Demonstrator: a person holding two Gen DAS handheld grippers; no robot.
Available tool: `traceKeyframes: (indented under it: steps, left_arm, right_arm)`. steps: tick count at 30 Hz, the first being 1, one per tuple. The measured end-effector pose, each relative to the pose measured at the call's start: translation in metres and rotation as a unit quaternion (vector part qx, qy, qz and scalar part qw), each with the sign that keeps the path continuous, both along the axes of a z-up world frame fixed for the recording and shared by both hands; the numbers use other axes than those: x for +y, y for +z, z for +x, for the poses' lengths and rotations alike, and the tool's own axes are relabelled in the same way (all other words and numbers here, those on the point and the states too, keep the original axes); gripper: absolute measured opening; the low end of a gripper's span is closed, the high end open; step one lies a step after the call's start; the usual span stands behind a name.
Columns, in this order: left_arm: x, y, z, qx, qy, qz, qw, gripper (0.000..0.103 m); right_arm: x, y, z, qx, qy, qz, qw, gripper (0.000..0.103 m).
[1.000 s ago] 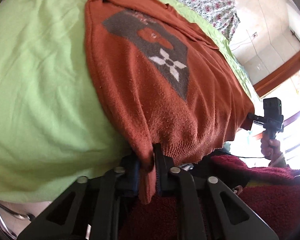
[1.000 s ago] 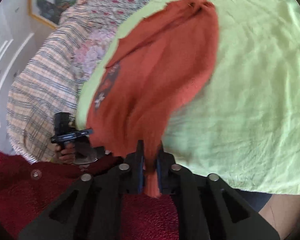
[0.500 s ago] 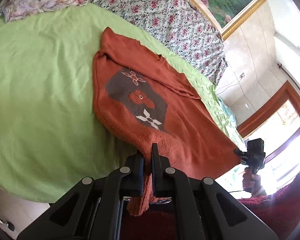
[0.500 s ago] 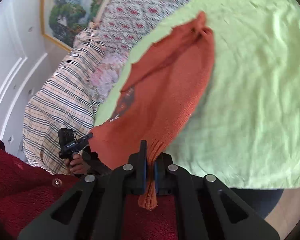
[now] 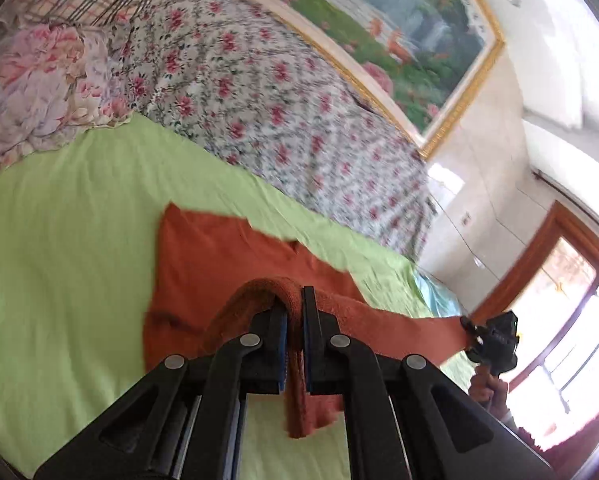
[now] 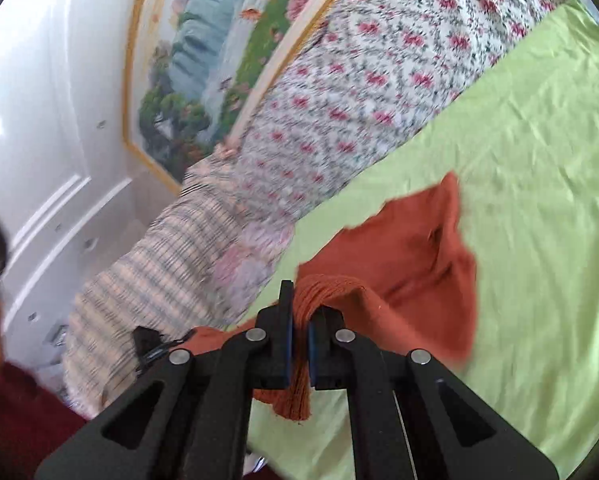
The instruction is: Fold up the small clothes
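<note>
soft, light orange knit sweater (image 5: 219, 256), limp and quick to sag between two holds; best taken at the hem corners, as now, with the ribbed edge bunching thick in the grip. left tongs (image 5: 294, 312) clamped tight on one hem corner, low centre of the left wrist view, a tail of knit hanging below the pads. right tongs (image 6: 299, 312) likewise pinched on the other corner, low centre of the right wrist view; seen also at the right edge of the left view, hem stretched between the two. far part of the sweater lying on the green sheet (image 5: 59, 240) of the bed, mid-frame. floral quilt (image 5: 259, 92) and a plaid blanket (image 6: 151, 280) heaped beyond, along the upper part; framed painting (image 5: 379, 32) on the wall. nothing lying on the sheet in the way of the fold; likely only snag the knit dragging on the sheet.
</note>
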State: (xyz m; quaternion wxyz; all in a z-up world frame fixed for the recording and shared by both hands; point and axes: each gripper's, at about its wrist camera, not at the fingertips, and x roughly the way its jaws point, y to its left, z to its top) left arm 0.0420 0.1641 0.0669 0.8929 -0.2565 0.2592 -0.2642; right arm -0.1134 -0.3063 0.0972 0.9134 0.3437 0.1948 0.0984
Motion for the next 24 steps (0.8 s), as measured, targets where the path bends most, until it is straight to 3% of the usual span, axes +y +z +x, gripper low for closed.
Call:
traceKeyframes:
  steps: [5, 13, 20, 24]
  left_arm:
    - [-0.003, -0.021, 0.091, 0.049, 0.020, 0.001, 0.9986, 0.003]
    - [0.003, -0.074, 0.185, 0.131, 0.034, 0.006, 0.9908, 0.004]
    - [-0.007, -0.129, 0.233, 0.201, 0.042, 0.042, 0.9778, 0.005]
    - [-0.006, -0.130, 0.216, 0.209, 0.030, 0.026, 0.9771, 0.010]
  right_arm:
    - [-0.019, 0.017, 0.092, 0.054, -0.027, -0.026, 0.998, 0.007]
    - [-0.090, -0.074, 0.180, 0.151, -0.054, -0.024, 0.987, 0.007]
    - [-0.108, -0.134, 0.224, 0.257, -0.072, -0.073, 0.961, 0.007]
    - [-0.117, -0.140, 0.216, 0.251, -0.073, -0.038, 0.965, 0.010]
